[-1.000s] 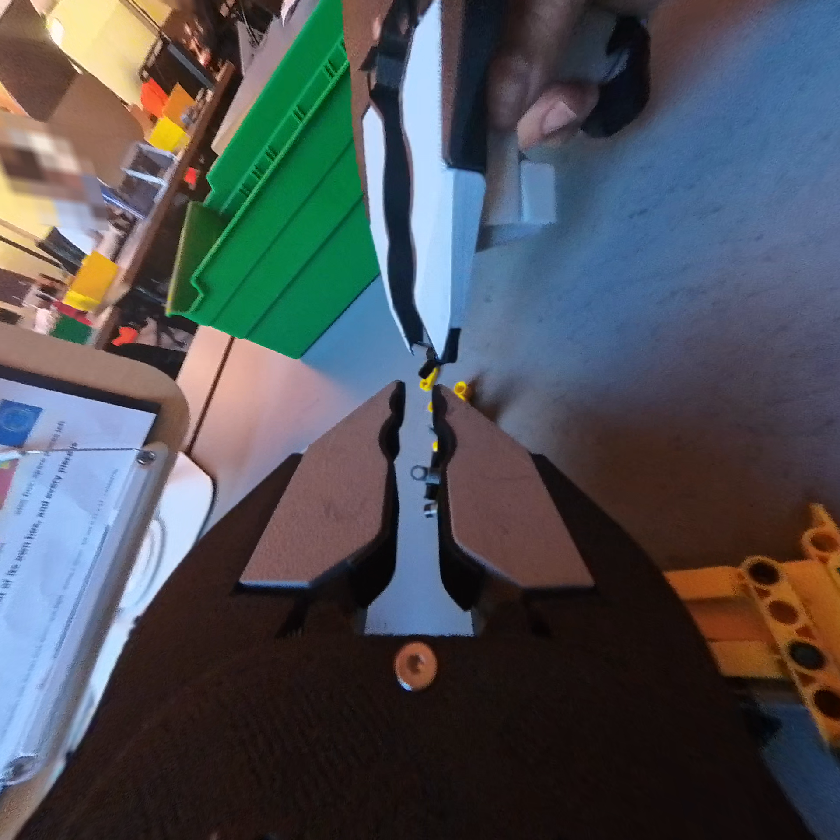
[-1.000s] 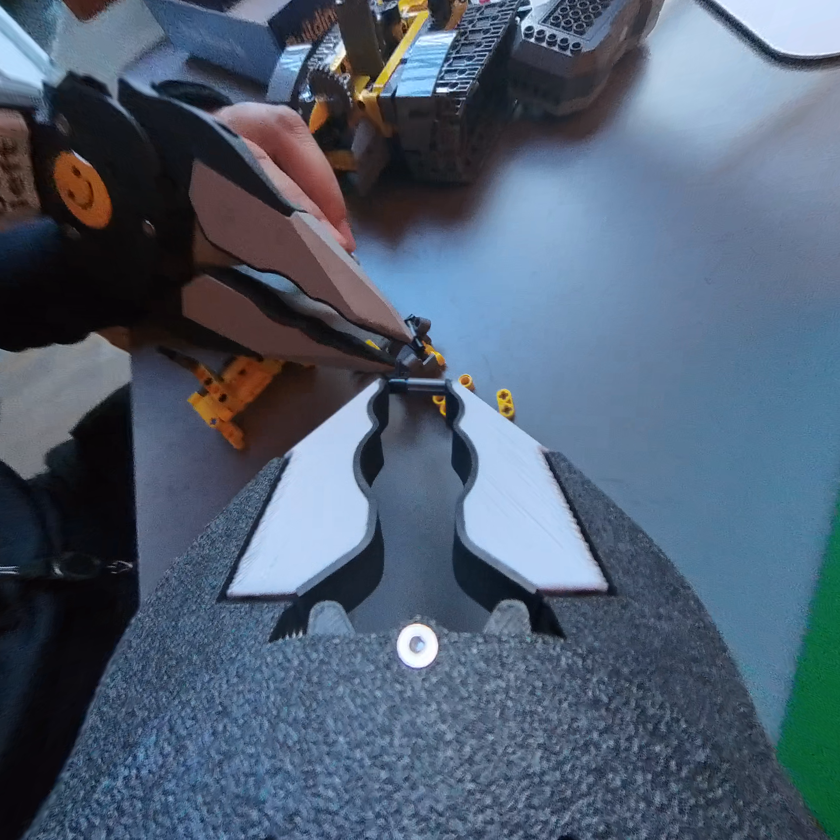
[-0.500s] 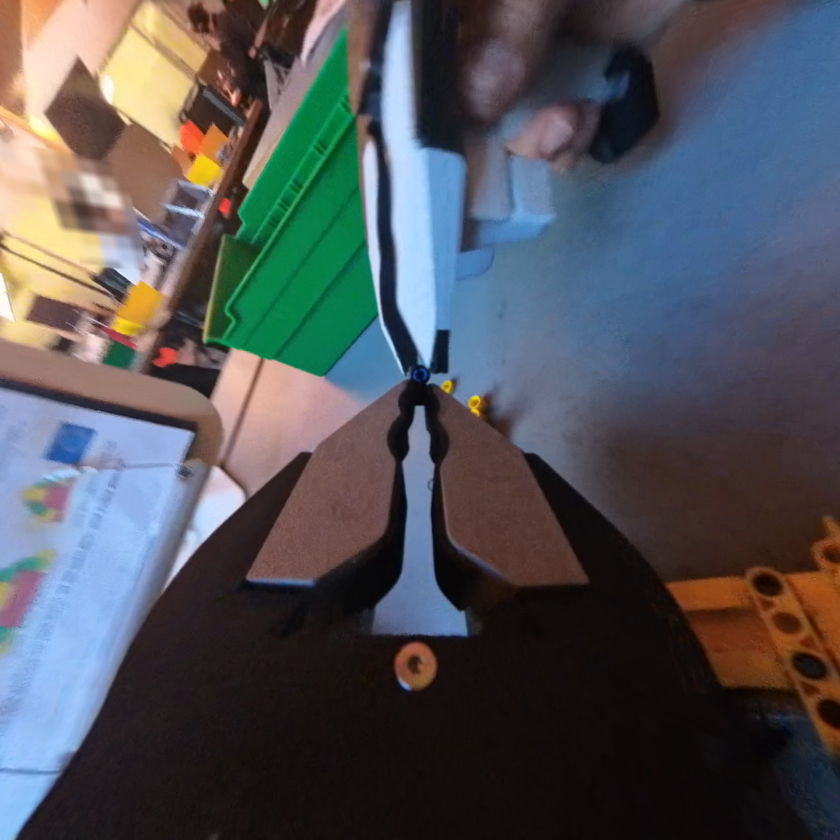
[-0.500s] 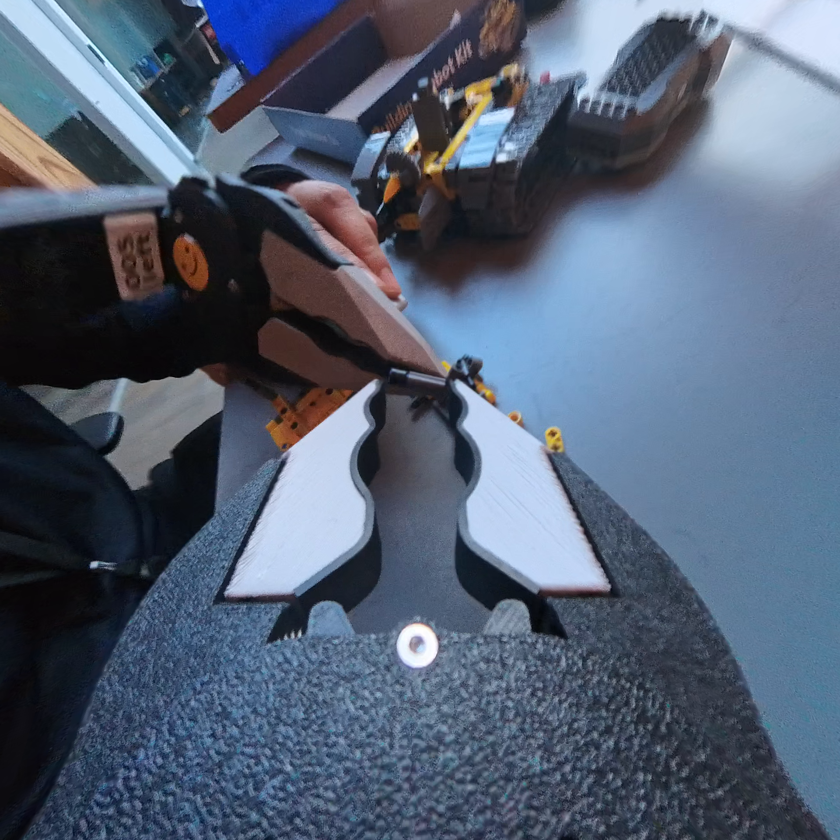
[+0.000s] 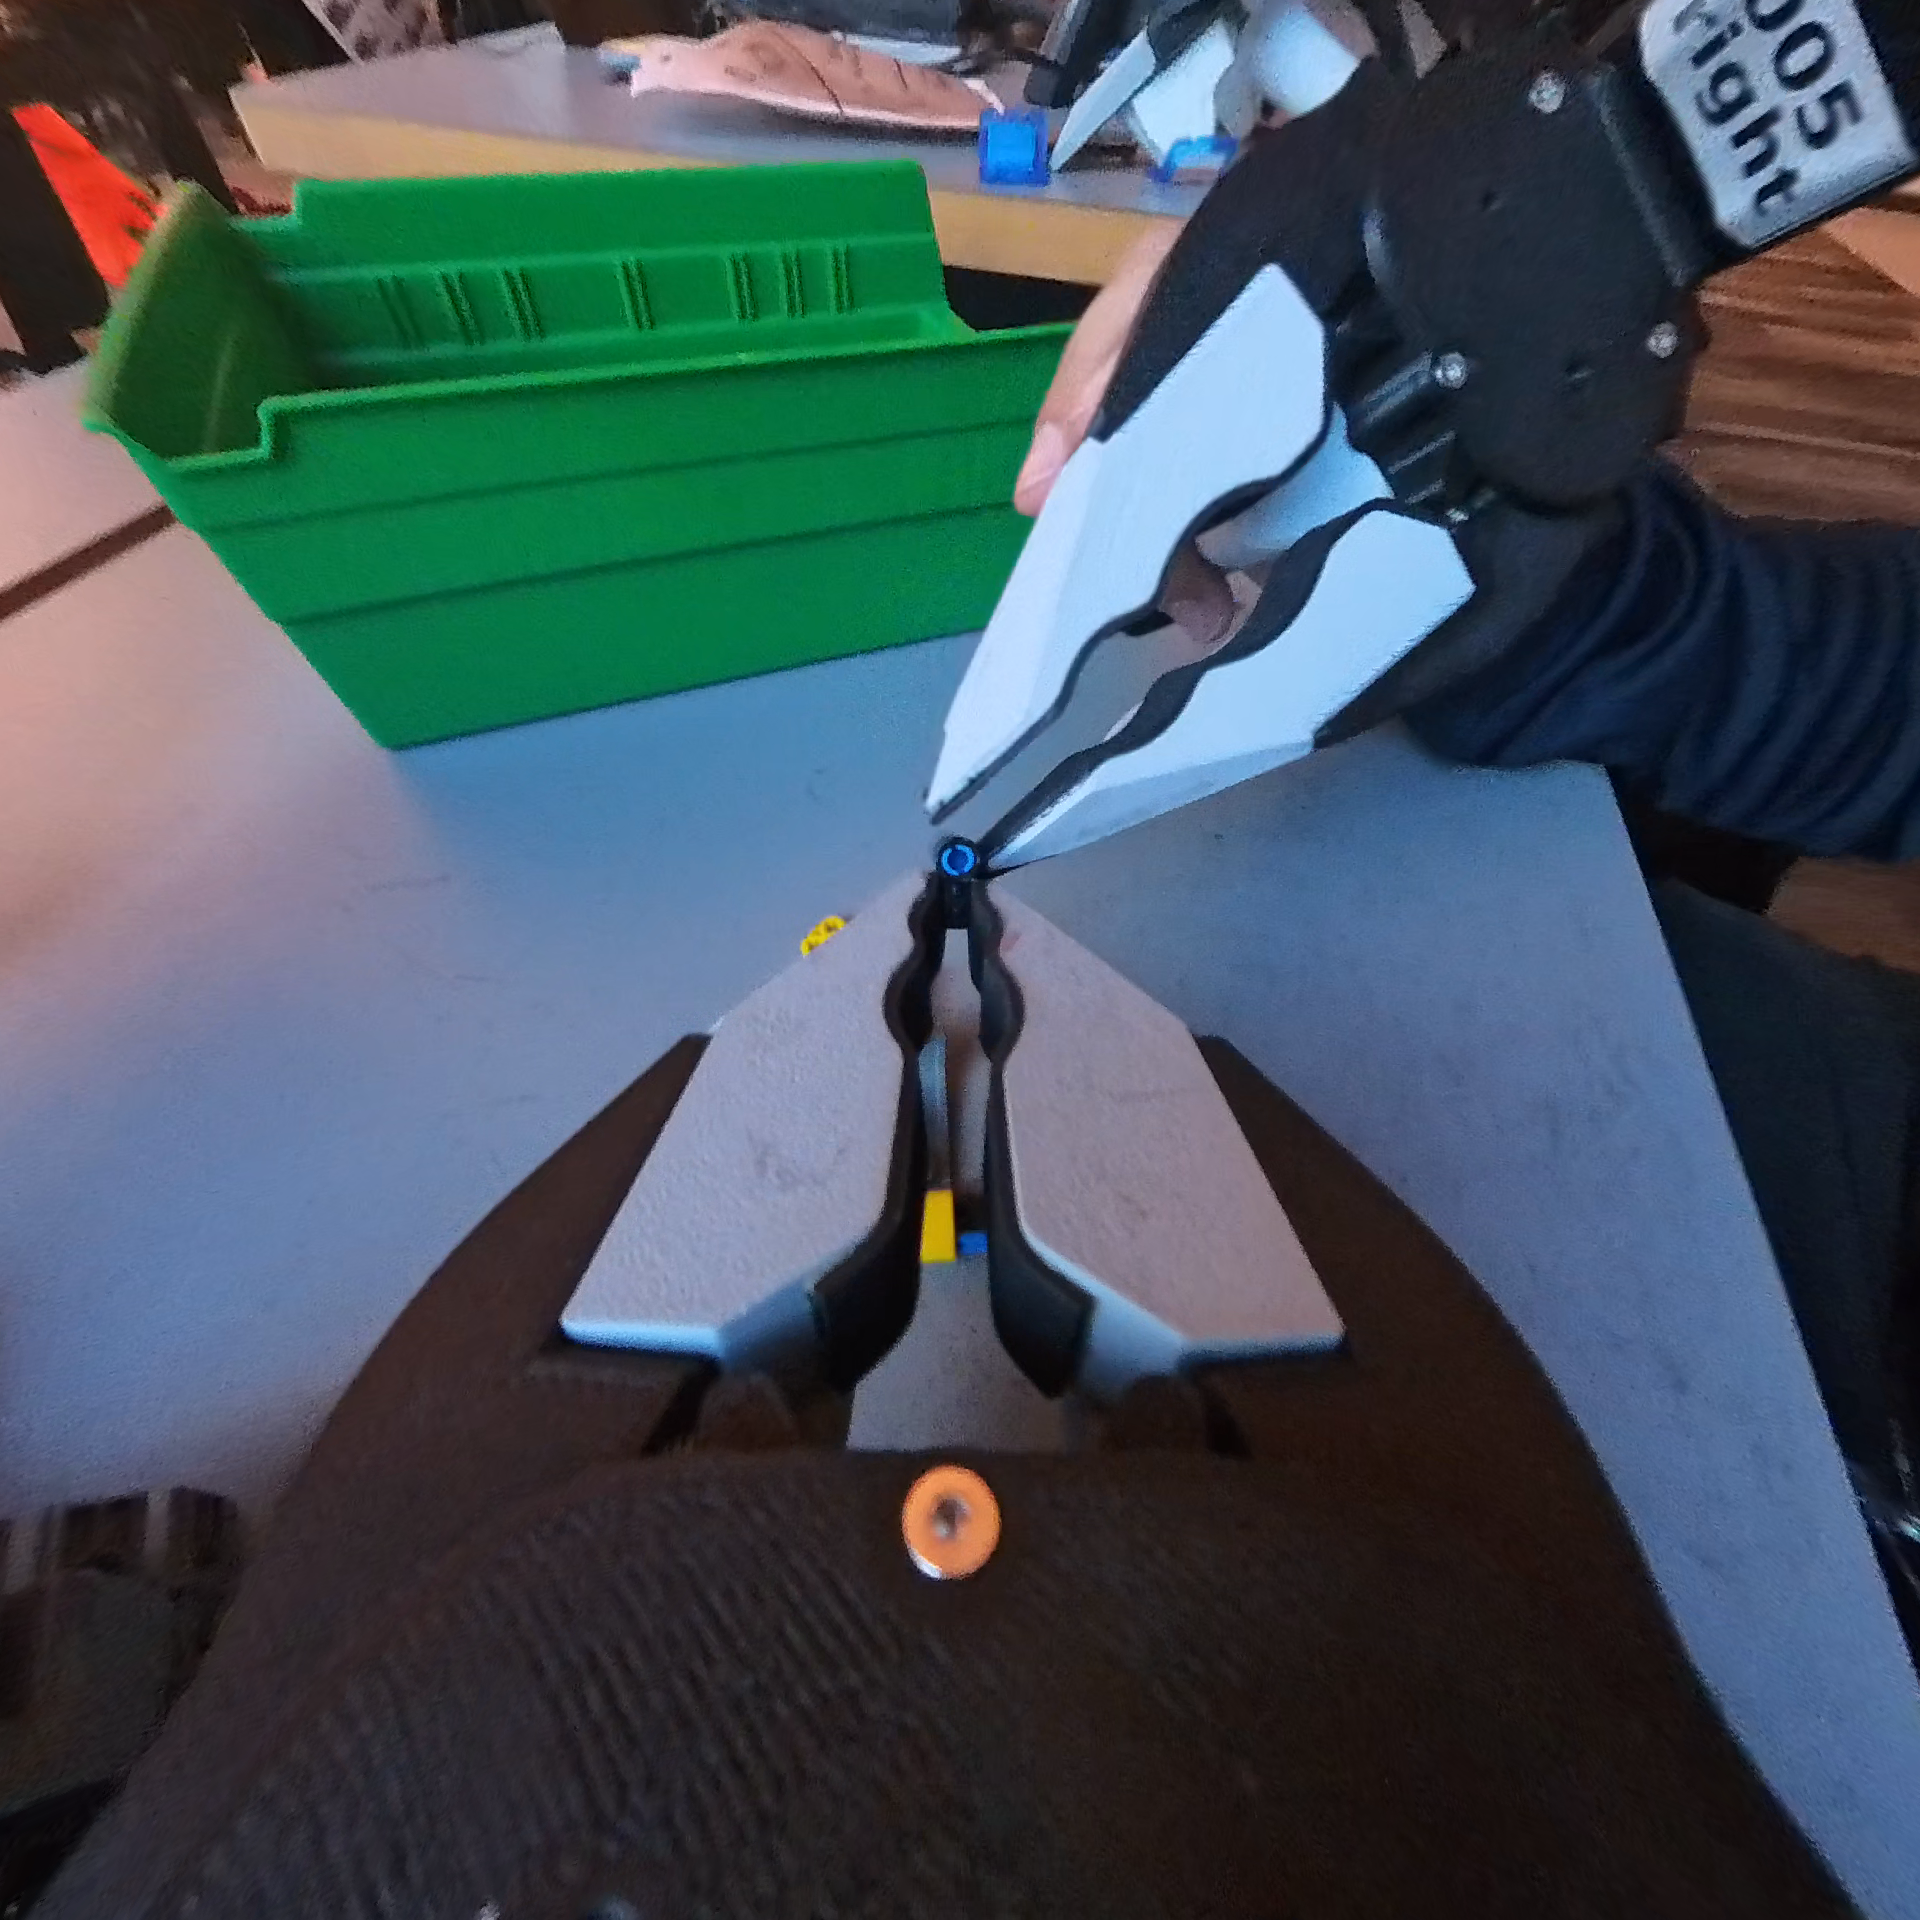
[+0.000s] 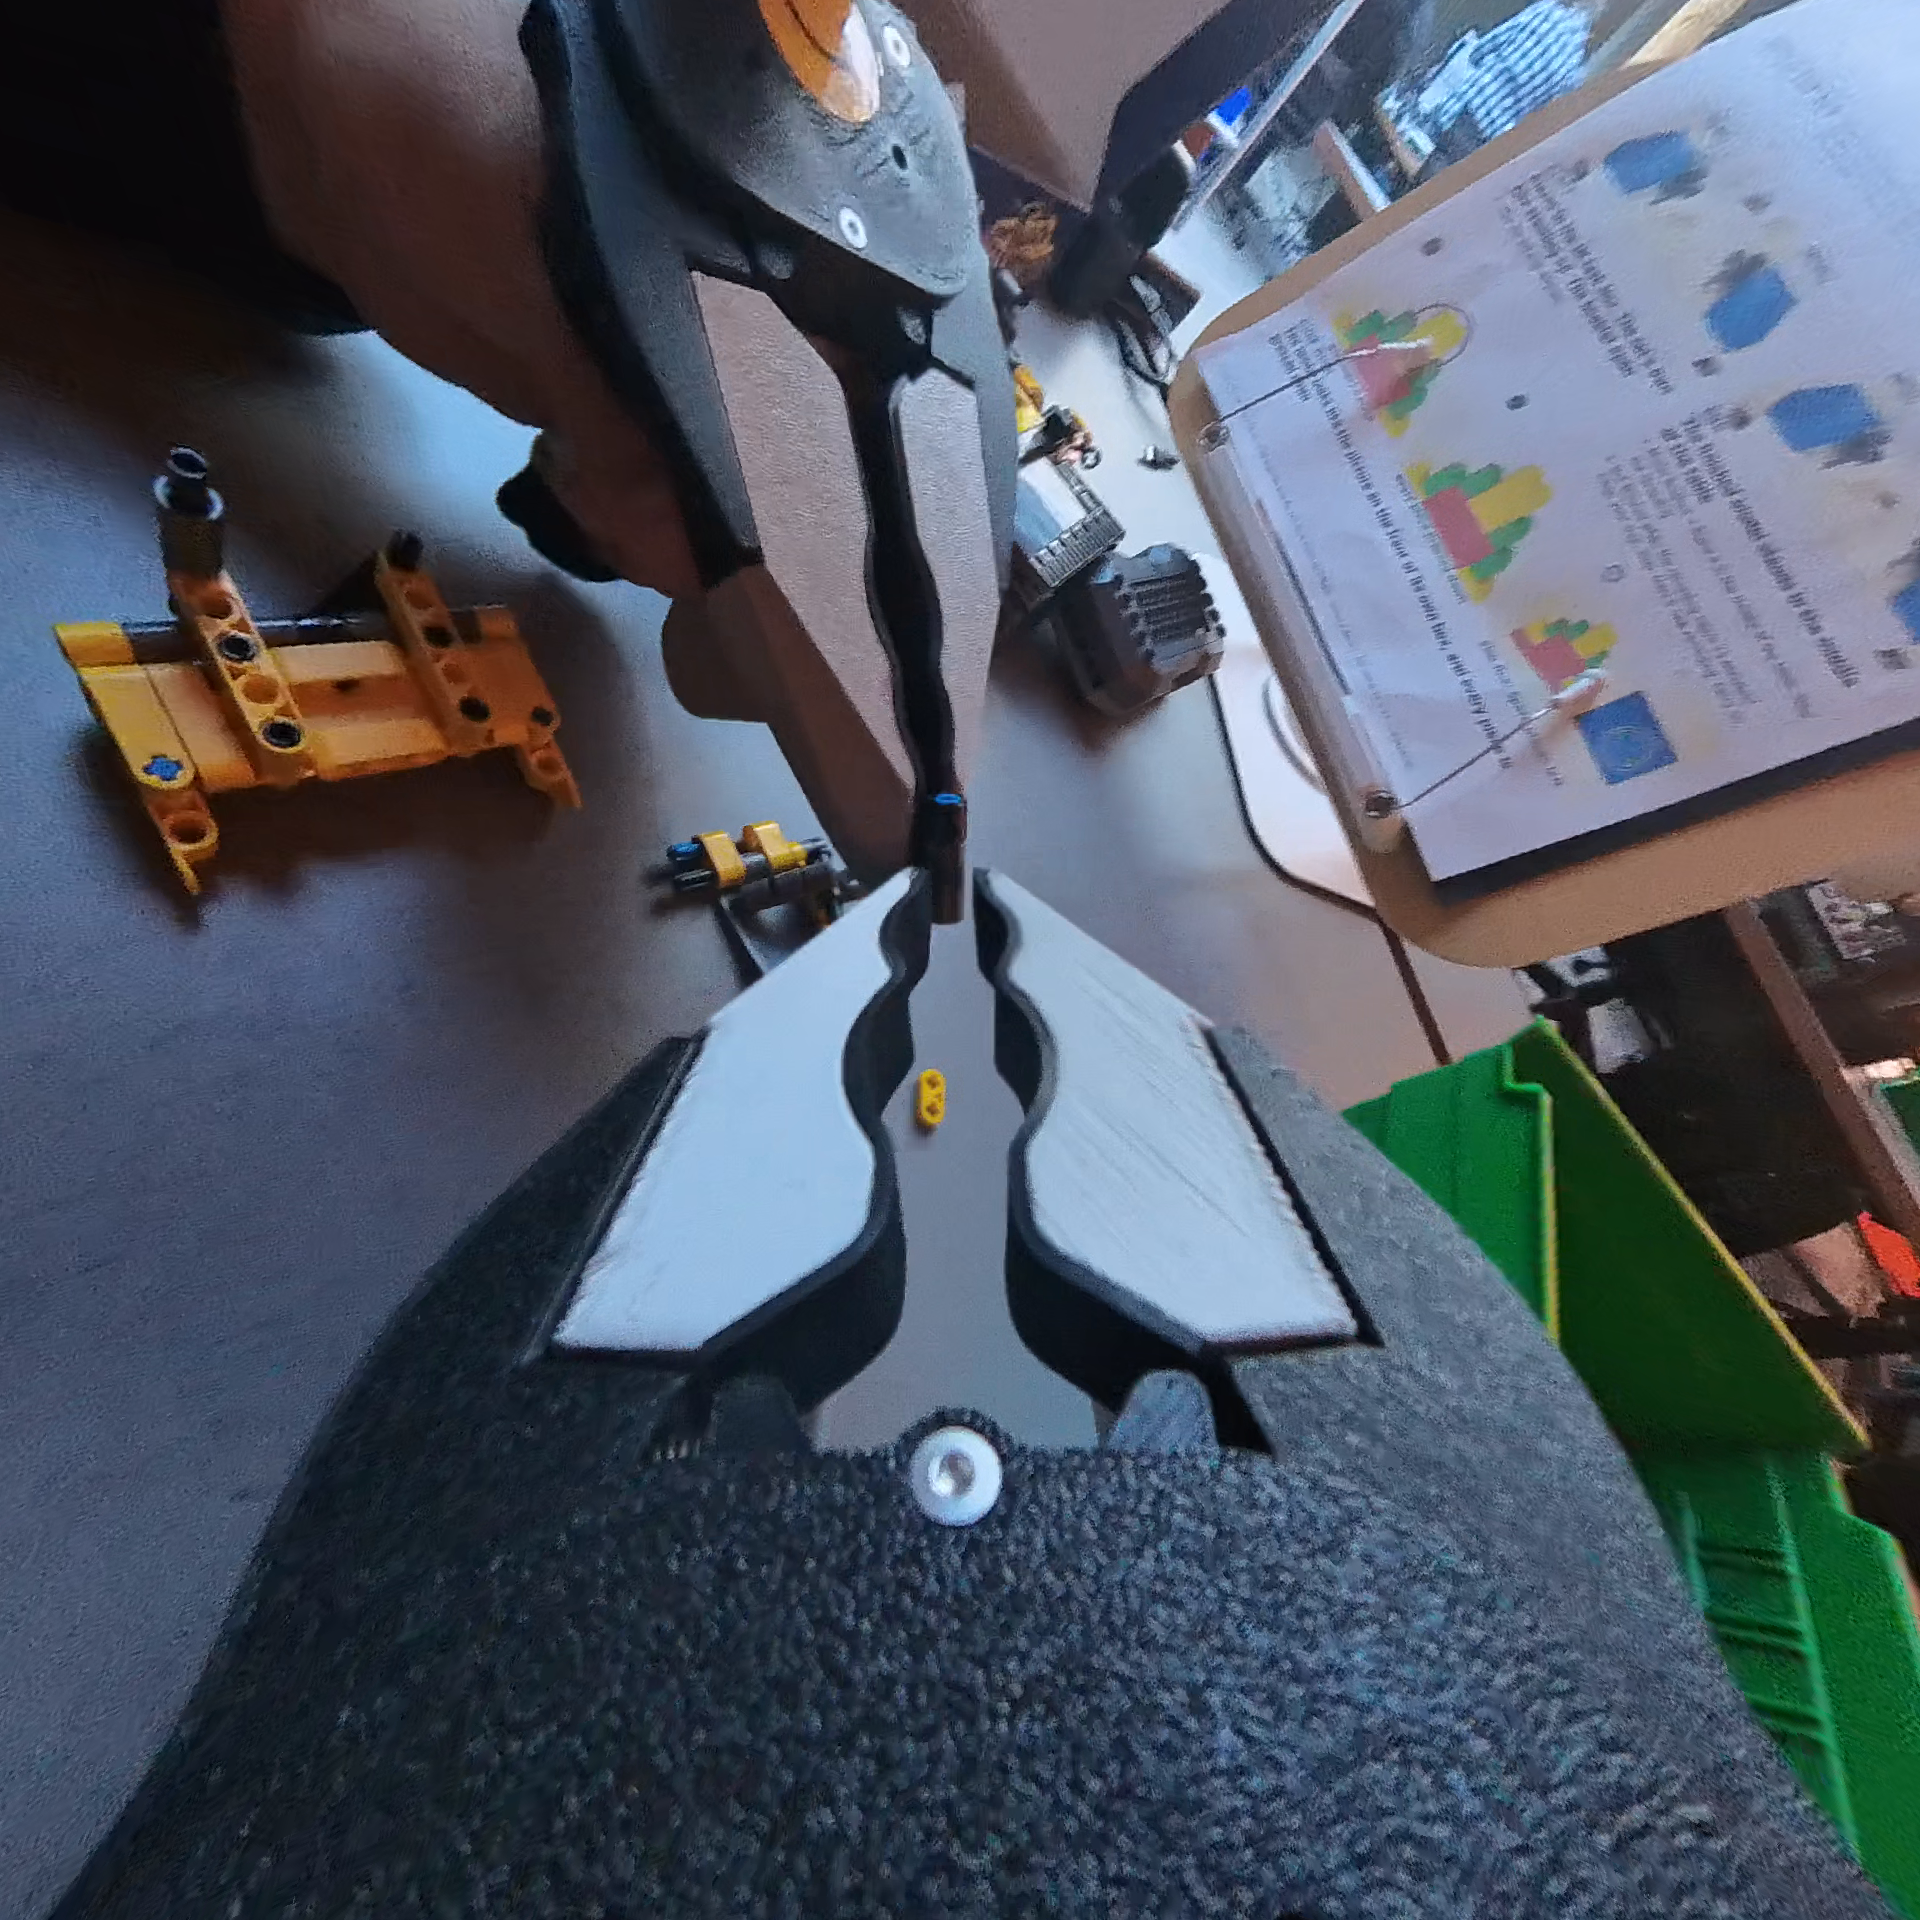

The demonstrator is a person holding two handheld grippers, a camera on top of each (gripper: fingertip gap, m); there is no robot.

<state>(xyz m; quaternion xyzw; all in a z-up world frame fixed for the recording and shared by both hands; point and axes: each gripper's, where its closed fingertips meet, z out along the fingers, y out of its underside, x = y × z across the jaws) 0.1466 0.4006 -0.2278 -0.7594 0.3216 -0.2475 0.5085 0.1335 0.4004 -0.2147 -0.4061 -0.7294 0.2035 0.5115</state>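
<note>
left gripper (image 5: 954,902) pinches black pin (image 5: 956,868); right gripper (image 6: 948,891) pinches same pin

The left tongs (image 5: 954,902) have a rough black body, tan wedge fingers (image 5: 790,1153) with wavy black inner edges and an orange screw. The right tongs (image 6: 943,896) match, with white fingers (image 6: 748,1174), a silver screw and a lettered tag. Dark sleeve (image 5: 1704,675).

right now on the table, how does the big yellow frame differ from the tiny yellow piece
The yellow frame is far bigger than the tiny yellow piece. The frame is built from several beams with black pins; the piece is single, with two holes. Both are yellow and lie on the table.
</note>
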